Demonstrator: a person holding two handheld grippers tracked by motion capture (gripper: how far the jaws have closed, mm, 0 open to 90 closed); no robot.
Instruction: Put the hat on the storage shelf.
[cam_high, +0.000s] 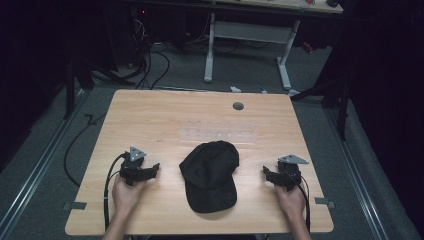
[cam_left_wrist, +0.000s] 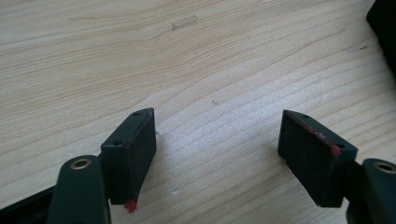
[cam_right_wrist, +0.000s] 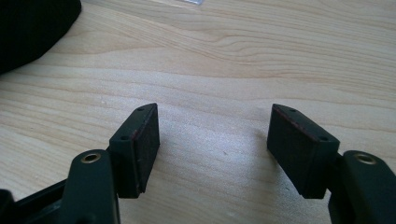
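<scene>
Both forearms enter from bottom of the high view. Left hand (cam_high: 126, 192) at lower left holds the left gripper (cam_high: 155, 168), jaws pointing toward frame centre, spread wide, nothing between them. Right hand (cam_high: 291, 199) at lower right holds the right gripper (cam_high: 265, 172), jaws pointing left, also spread wide and empty.

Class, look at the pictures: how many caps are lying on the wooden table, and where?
1. The black cap lies on the wooden table, near its front middle, between the left gripper and the right gripper, brim toward the person.
</scene>
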